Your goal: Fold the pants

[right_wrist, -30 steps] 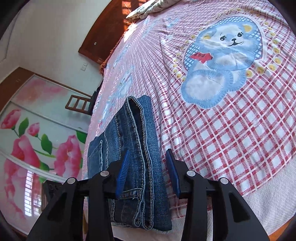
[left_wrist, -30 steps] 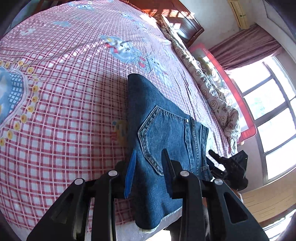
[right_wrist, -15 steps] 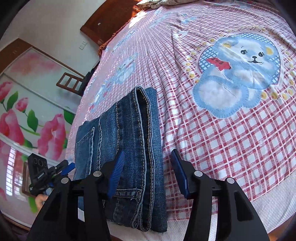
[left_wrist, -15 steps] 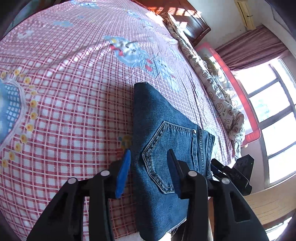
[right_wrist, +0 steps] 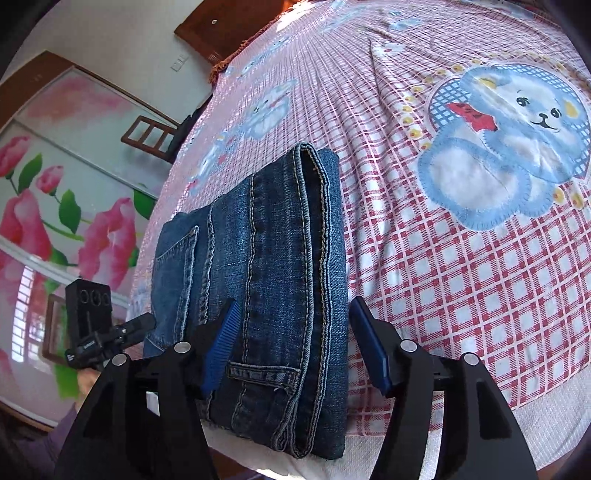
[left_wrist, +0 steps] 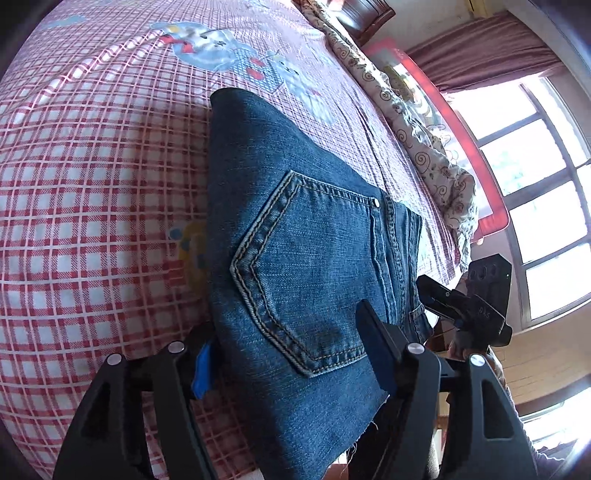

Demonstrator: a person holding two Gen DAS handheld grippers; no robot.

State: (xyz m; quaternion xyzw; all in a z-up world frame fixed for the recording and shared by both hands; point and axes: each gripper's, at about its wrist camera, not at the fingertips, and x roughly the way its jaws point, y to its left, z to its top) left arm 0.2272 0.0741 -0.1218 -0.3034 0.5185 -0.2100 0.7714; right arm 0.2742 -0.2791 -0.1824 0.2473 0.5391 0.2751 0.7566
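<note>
The folded blue jeans (left_wrist: pixel 303 236) lie near the bed's front edge on the red-checked sheet (left_wrist: pixel 92 184), back pocket up. My left gripper (left_wrist: pixel 291 354) straddles their near end, its jaws opening and the pads not pressing the denim. In the right wrist view the jeans (right_wrist: pixel 266 251) show their stacked seam edges. My right gripper (right_wrist: pixel 295 343) straddles the thick folded edge, jaws opening, one pad over the denim and the other just off its side. Each gripper shows at the edge of the other's view: the right gripper (left_wrist: pixel 469 306) and the left gripper (right_wrist: pixel 96 332).
A crumpled floral quilt (left_wrist: pixel 417 122) runs along the bed's far side, beside a red-framed rail (left_wrist: pixel 461 147) and a bright window (left_wrist: pixel 546 184). A flowered wardrobe door (right_wrist: pixel 55 184), a wooden chair (right_wrist: pixel 147 136) and the headboard (right_wrist: pixel 236 29) stand beyond the bed. The sheet's bear print (right_wrist: pixel 509 147) lies to the right.
Both grippers' jaws have spread wider around the jeans. The left gripper has moved in closer and lower over the pocket end. The right gripper has rolled slightly.
</note>
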